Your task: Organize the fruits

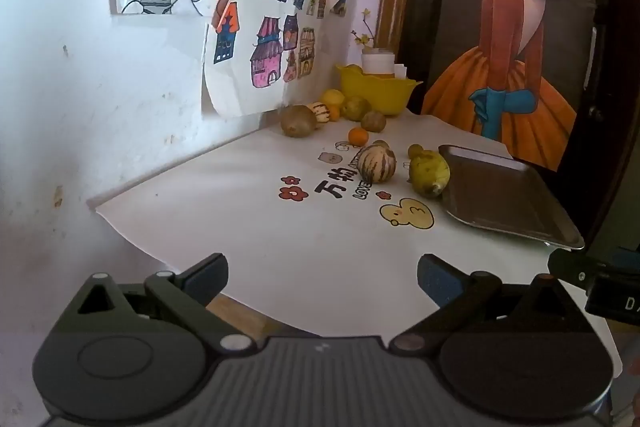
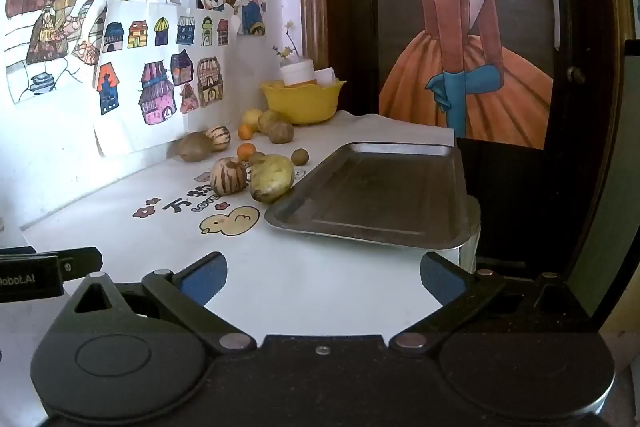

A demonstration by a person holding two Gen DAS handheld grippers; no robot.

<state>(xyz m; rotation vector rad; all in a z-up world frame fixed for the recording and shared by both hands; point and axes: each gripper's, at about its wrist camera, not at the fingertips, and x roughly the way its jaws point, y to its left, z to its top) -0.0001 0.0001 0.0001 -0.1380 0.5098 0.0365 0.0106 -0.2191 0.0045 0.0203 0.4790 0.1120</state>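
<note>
Several fruits lie on a white printed table cover (image 1: 280, 235): a striped melon (image 1: 376, 163) (image 2: 228, 175), a yellow-green pear-like fruit (image 1: 429, 173) (image 2: 272, 177), small oranges (image 1: 357, 136) (image 2: 246, 151), brown round fruits (image 1: 298, 121) (image 2: 195, 146) and a yellow lemon (image 1: 333, 98). An empty metal tray (image 1: 508, 191) (image 2: 376, 191) sits to their right. My left gripper (image 1: 322, 277) is open and empty, well short of the fruits. My right gripper (image 2: 323, 277) is open and empty, in front of the tray.
A yellow bowl (image 1: 376, 93) (image 2: 302, 101) stands at the back corner, with a white jar (image 2: 297, 71) behind it. Drawings hang on the left wall (image 1: 80, 67). A dark cabinet with a girl picture (image 2: 460, 47) stands behind the table. The table's front edge lies near both grippers.
</note>
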